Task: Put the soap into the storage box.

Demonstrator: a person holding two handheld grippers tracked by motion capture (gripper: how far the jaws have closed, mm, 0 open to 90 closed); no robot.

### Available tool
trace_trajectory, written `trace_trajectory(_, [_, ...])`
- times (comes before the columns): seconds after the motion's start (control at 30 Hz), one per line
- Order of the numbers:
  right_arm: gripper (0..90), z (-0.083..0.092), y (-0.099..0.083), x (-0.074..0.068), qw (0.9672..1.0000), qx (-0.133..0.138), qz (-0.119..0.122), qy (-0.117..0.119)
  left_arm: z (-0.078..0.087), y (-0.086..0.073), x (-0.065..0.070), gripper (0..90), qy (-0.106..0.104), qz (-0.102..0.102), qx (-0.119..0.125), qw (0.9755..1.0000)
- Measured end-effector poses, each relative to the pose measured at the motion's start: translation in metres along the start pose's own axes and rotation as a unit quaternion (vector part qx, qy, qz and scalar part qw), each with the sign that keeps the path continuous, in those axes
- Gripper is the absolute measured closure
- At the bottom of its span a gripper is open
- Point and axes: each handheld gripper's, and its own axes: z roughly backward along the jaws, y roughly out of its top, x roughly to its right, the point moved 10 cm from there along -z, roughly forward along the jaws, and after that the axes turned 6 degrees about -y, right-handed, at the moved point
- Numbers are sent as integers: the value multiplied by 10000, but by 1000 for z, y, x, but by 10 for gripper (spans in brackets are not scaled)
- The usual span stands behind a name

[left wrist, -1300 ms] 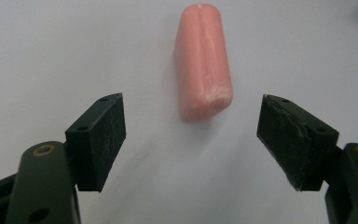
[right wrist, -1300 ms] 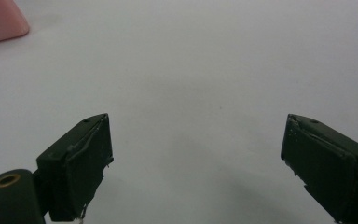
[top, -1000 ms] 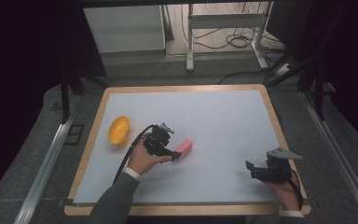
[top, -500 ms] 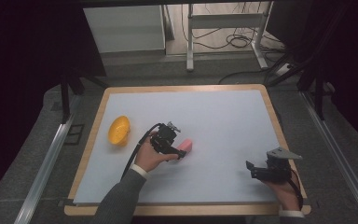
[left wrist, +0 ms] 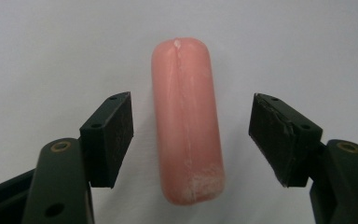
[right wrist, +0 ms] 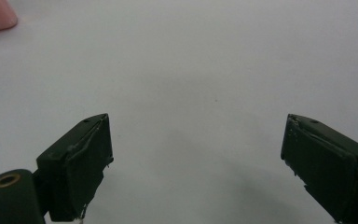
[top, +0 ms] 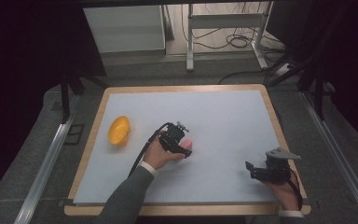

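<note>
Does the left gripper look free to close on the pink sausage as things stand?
Probably yes: the pink sausage lies between the left gripper, whose fingers have just been closing, a gap either side and nothing between.

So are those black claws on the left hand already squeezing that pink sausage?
Apart. In the left gripper view the pink sausage lies between the left gripper, whose jaws have just been closing, with pale mat visible on both sides.

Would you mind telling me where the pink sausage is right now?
In the high view the pink sausage lies on the white mat, left of centre, right of the yellow bowl; it sits untouched between the left gripper's open fingers.
</note>
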Motion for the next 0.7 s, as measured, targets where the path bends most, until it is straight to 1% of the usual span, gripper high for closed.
trace_trajectory(0.1, [84, 0, 0, 0, 10000, 10, 10, 2, -4, -1, -1, 348, -10, 2, -33, 10000])
trace_trajectory(0.17, [84, 0, 0, 0, 10000, 23, 21, 15, -6, 0, -3, 390, 61, -13, -7, 10000])
trace_trajectory(0.2, [84, 0, 0, -1, 10000, 12, 16, 19, -8, -1, -2, 408, 60, 5, -38, 10000])
trace_trajectory(0.3, [84, 0, 0, -2, 10000, 17, 20, 17, -12, -2, -3, 428, 106, -5, -107, 9999])
trace_trajectory(0.37, [84, 0, 0, -2, 10000, 19, 40, 19, -15, -3, -2, 476, 123, -6, -150, 9998])
trace_trajectory(0.43, [84, -1, 0, -2, 10000, 11, 48, 23, -17, -3, -4, 536, 238, -13, -190, 9995])
trace_trajectory(0.47, [84, -1, 0, -2, 10000, 8, 51, 22, -17, -3, -4, 571, 252, 0, -188, 9995])
trace_trajectory(0.5, [84, -1, 0, -3, 10000, 4, 52, 27, -17, -3, -4, 585, 263, 10, -179, 9995])
trace_trajectory(0.6, [84, -1, 0, -3, 10000, 3, 62, 32, -17, -3, -4, 599, 333, -7, -165, 9993])
trace_trajectory(0.7, [84, 0, 1, -2, 10000, 31, 45, 35, -17, -3, -4, 601, 346, 6, -168, 9993])
